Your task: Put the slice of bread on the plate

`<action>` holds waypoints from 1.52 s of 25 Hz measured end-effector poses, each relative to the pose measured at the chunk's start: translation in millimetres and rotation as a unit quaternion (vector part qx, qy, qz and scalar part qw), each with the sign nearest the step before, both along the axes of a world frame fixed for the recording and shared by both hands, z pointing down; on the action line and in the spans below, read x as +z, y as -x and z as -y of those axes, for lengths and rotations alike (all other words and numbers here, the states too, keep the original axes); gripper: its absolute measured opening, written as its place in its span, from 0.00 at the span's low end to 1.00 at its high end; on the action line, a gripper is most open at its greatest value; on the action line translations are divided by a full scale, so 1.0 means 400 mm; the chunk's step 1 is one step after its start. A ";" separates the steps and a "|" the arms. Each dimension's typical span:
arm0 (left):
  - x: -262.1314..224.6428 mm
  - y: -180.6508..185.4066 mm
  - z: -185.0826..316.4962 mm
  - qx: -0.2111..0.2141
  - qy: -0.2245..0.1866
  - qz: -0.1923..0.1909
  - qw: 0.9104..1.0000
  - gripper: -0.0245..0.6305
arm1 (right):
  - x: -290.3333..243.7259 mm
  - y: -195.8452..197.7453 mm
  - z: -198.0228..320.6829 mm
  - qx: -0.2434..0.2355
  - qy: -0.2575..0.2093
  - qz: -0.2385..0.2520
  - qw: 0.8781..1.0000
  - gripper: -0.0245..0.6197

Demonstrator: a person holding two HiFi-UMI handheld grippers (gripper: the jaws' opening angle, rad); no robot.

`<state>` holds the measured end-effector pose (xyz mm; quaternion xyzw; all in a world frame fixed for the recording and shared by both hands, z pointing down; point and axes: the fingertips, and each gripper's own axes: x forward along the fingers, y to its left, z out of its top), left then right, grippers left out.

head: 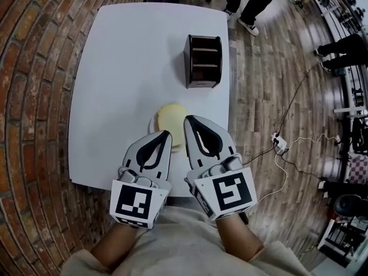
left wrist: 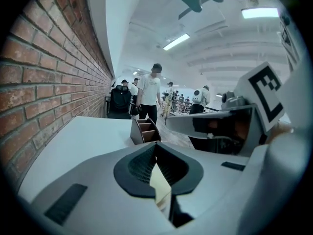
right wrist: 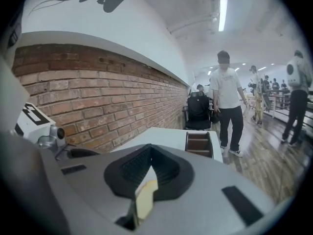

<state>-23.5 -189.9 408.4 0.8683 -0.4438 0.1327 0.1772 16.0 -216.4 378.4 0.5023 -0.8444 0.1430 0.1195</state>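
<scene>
The slice of bread (head: 171, 118) lies on the plate (head: 153, 124) at the centre of the white counter (head: 132, 68). The left tongs (head: 167, 133) and right tongs (head: 187, 119), both closed and empty, cover its lower edge. A wooden organiser (head: 203, 60) stands apart, above it in the frame.

A dark organizer (head: 203, 61) is standing on my table (head: 126, 68); a power strip (head: 280, 144) is lying on the floor (head: 270, 85).

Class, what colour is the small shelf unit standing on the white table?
The shelf unit is dark brown, clearest in the head view.
</scene>
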 end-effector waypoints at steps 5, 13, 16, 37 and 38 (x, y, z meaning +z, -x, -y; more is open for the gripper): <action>-0.050 -0.037 -0.007 0.013 -0.019 -0.015 1.000 0.05 | -0.045 -0.024 -0.059 0.009 -0.020 -0.009 1.000 0.05; -0.165 -0.067 -0.031 0.032 -0.068 -0.025 0.997 0.05 | -0.144 -0.053 -0.112 0.028 -0.064 -0.010 0.997 0.05; -0.197 -0.066 -0.040 0.034 -0.082 -0.023 0.996 0.05 | -0.161 -0.050 -0.129 0.027 -0.072 0.002 0.997 0.05; -0.270 0.004 -0.131 0.013 -0.122 0.003 0.992 0.05 | -0.204 0.003 -0.217 0.007 -0.089 0.002 0.996 0.05; -0.270 0.006 -0.133 0.010 -0.122 0.002 0.992 0.05 | -0.203 0.003 -0.220 0.005 -0.088 0.002 0.996 0.05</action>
